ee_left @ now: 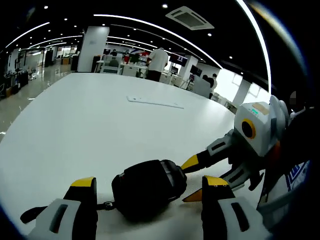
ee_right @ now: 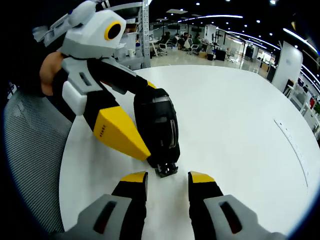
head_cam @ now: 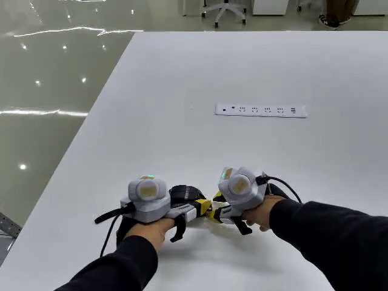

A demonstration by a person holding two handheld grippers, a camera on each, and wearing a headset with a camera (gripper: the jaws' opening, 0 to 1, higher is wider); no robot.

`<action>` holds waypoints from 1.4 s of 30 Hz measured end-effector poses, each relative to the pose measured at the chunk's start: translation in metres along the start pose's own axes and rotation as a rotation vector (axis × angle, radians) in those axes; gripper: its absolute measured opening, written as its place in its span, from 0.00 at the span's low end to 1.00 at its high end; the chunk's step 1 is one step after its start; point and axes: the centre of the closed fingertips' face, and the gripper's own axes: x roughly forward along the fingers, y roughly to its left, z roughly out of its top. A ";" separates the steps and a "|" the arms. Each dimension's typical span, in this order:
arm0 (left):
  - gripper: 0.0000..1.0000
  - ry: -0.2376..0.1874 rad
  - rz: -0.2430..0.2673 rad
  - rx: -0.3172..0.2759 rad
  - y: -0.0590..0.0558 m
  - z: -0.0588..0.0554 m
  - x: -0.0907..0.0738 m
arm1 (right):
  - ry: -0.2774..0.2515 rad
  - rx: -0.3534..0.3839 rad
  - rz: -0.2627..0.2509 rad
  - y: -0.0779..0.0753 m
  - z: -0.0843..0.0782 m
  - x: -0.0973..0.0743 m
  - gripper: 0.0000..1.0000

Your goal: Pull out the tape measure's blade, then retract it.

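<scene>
A black tape measure (head_cam: 185,194) lies on the white table (head_cam: 242,66) between my two grippers. In the left gripper view its body (ee_left: 149,189) sits between the wide-spread jaws of my left gripper (ee_left: 147,181), with a small gap on each side. The left gripper (head_cam: 195,207) is open. In the right gripper view the tape measure (ee_right: 159,120) points its blade tab (ee_right: 166,170) at my right gripper (ee_right: 167,177). That gripper is open, its yellow tips flanking the tab without closing on it. The right gripper (head_cam: 215,212) meets the case from the right.
A white power strip (head_cam: 260,110) lies farther out on the table. The table's left edge (head_cam: 91,115) drops to a shiny floor. The tape measure's black wrist strap (ee_left: 35,215) trails toward me. A grey mesh chair back (ee_right: 30,150) stands beside the table.
</scene>
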 end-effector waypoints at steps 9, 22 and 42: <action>1.00 -0.065 -0.080 0.168 0.017 0.004 -0.051 | -0.097 0.072 -0.148 -0.003 -0.030 -0.081 0.46; 1.00 -0.068 -0.068 0.219 0.039 -0.011 -0.119 | -0.134 0.188 -0.328 0.004 -0.114 -0.197 0.65; 1.00 -0.059 -0.101 0.316 0.035 -0.015 -0.152 | -0.141 0.303 -0.443 0.023 -0.182 -0.273 1.00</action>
